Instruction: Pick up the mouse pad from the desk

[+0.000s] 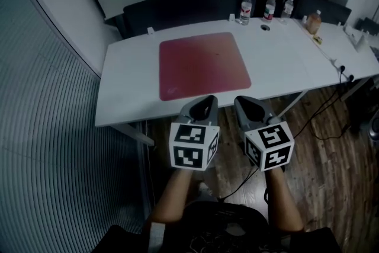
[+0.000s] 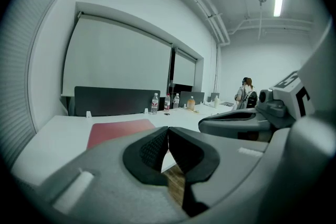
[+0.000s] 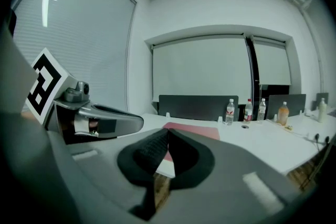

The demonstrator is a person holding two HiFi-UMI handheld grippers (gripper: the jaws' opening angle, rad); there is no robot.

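A square red mouse pad [image 1: 201, 65] lies flat near the middle of the white desk [image 1: 130, 92]; it also shows as a red patch [image 2: 118, 129] in the left gripper view and as a red strip [image 3: 197, 130] in the right gripper view. My left gripper [image 1: 208, 101] and right gripper [image 1: 241, 102] hover side by side just short of the desk's near edge, over the wooden floor. Both are shut with nothing between their jaws. In each gripper view the black pads meet at the tip [image 2: 167, 131] [image 3: 167, 131].
Three water bottles [image 1: 267, 7] and an orange drink bottle [image 1: 313, 21] stand along the desk's far edge before dark panels. Cables [image 1: 331, 109] trail from the desk's right end to the floor. A curved ribbed wall [image 1: 41, 127] rises on the left. A person [image 2: 245, 93] stands far off.
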